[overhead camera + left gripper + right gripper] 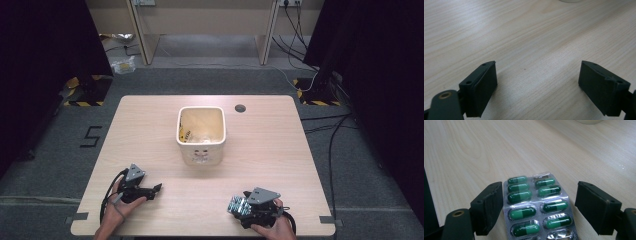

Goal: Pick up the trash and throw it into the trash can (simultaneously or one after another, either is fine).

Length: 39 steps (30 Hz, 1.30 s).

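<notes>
A silver blister pack (pixel 537 207) of green capsules lies flat on the wooden table (pixel 150 130) near its front right edge, also seen as a shiny patch, the blister pack (pixel 235 203). My right gripper (pixel 540 187) is low over the table with the pack between its jaws. The left jaw is at the pack's edge and the right jaw stands clear of it. In the high view the right gripper (pixel 241 207) is held in a hand and points left. My left gripper (pixel 156 189) rests at the front left, and the left gripper (pixel 537 65) is open over bare wood.
A white square bin (pixel 200 142) with some wrappers inside stands mid-table, beyond both grippers; the bin's base (pixel 590 121) shows at the top of the right gripper view. A dark round cable hole (pixel 240 108) is at the back. Cables trail on the floor to the right.
</notes>
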Motion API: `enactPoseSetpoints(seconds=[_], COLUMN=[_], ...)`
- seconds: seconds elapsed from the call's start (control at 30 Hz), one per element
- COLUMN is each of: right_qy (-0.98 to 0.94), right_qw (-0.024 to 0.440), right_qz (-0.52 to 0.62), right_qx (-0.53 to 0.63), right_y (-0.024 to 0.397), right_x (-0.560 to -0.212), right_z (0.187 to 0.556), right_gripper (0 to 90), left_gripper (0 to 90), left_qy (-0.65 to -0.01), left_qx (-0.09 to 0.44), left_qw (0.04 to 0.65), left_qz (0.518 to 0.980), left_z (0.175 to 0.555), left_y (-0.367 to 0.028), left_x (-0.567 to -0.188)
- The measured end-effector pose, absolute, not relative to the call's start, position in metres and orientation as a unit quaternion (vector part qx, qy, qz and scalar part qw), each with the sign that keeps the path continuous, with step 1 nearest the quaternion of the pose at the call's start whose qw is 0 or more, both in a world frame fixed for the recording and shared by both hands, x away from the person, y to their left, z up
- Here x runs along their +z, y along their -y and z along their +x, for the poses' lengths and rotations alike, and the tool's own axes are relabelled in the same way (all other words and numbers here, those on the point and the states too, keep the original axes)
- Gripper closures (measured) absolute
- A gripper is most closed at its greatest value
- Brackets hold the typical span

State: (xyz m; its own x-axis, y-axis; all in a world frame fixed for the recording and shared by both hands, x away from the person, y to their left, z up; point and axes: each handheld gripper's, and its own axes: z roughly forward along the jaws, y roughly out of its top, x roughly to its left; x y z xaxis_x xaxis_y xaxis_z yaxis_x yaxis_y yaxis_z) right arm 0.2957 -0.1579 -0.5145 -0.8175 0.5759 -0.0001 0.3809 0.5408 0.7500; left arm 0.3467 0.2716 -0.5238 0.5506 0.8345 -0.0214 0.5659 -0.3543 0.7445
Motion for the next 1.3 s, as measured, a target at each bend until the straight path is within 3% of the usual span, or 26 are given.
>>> enactPoseSetpoints(seconds=[0.3,1.3], right_qy=[-0.871,-0.837], right_qw=[0.116,0.143], right_qz=[0.277,0.321], right_qx=[0.390,0.419], right_y=[0.158,0.171], right_x=[-0.517,-0.496], right_z=[0.297,0.306], right_gripper=[34.1,34.2], left_gripper=[14.2,14.2], left_qy=[-0.437,-0.437], left_qx=[0.185,0.185], left_qw=[0.364,0.364], left_qz=[0.802,0.802], left_z=[0.347,0.347], left_y=[-0.272,-0.272], left_x=[-0.524,-0.524])
